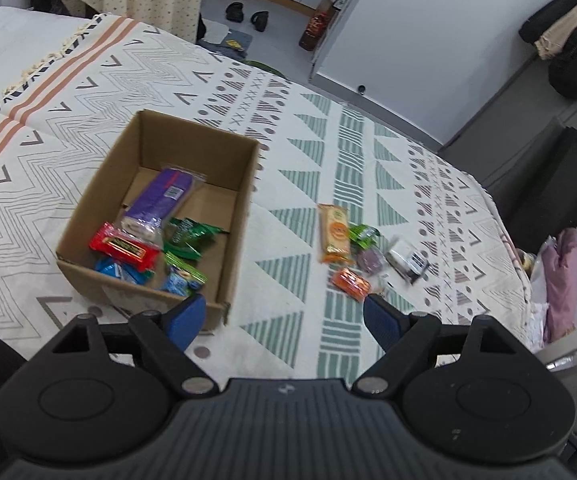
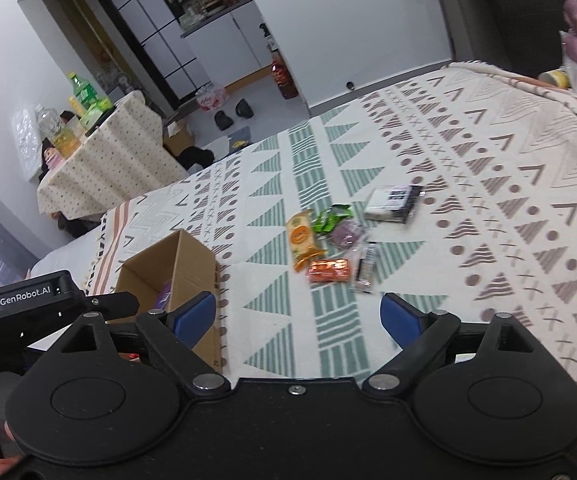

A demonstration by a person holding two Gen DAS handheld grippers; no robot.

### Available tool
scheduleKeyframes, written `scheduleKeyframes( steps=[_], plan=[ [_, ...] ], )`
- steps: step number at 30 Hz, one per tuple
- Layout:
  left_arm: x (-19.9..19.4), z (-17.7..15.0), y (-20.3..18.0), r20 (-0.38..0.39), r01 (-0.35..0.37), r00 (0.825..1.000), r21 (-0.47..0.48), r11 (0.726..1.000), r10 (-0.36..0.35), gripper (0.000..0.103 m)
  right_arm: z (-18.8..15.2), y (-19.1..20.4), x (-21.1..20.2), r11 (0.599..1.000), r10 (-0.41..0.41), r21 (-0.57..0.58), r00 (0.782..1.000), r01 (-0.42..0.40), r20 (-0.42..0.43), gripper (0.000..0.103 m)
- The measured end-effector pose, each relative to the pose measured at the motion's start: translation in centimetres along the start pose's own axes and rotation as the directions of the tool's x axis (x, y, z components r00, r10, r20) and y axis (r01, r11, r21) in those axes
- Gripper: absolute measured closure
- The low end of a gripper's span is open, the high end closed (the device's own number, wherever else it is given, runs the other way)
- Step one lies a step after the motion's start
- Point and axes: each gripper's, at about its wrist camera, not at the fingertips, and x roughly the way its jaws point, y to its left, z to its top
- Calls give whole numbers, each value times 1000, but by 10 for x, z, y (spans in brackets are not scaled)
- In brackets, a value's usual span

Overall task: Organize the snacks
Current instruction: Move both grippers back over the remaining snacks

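An open cardboard box (image 1: 232, 216) (image 2: 192, 256) sits on the patterned bedspread and holds a purple pack (image 1: 160, 194), a red bar (image 1: 124, 246), green packets (image 1: 188, 236) and blue packets (image 1: 120, 272). To its right lies a loose group of snacks: an orange biscuit pack (image 1: 333, 232) (image 2: 302, 238), a small orange wrapper (image 1: 350, 283) (image 2: 328, 270), a green packet (image 1: 362, 234) (image 2: 331, 218), a purple sweet (image 1: 370, 259) (image 2: 346, 234) and a black-and-white packet (image 1: 406, 260) (image 2: 392, 203). My left gripper (image 1: 282, 316) is open and empty between box and snacks. My right gripper (image 2: 298, 316) is open and empty just short of the snacks.
The bedspread (image 1: 308, 152) ends at the far edge, beyond which lie floor, slippers (image 1: 244, 14) and a bottle (image 1: 318, 24). A cloth-covered table (image 2: 108, 160) with bottles stands at left. A pink garment (image 1: 560, 276) hangs off the bed's right side. The left gripper's body (image 2: 28, 304) shows in the right wrist view.
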Motion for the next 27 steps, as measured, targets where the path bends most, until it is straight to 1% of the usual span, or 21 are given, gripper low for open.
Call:
scheduleKeyframes(
  steps=[6, 10, 13, 15, 18, 24, 27],
  plan=[
    [-7, -14, -16, 9, 31, 999, 25, 999, -31, 18, -5, -21, -19, 999, -18, 30, 999, 17, 30, 12],
    [-9, -22, -28, 16, 35, 999, 43, 998, -36, 18, -8, -32, -27, 999, -27, 44, 999, 25, 41, 11],
    [-8, -27, -34, 17, 40, 999, 52, 998, -41, 12, -9, -41, -31, 998, -28, 52, 999, 25, 44, 11],
    [-7, -29, -39, 17, 49, 999, 60, 997, -51, 10, -10, -47, -32, 998, -32, 60, 998, 29, 45, 10],
    [-1, -31, -47, -4, 55, 998, 81, 995, -55, 10, -10, -55, -32, 997, -38, 72, 998, 35, 42, 10],
    [11, -34, -56, -27, 62, 998, 85, 994, -60, 10, -9, -67, -26, 996, -34, 85, 999, 31, 34, 10],
    [17, -33, -59, -23, 57, 998, 81, 995, -56, 10, -7, -72, -20, 996, -27, 86, 999, 24, 31, 10]
  ],
)
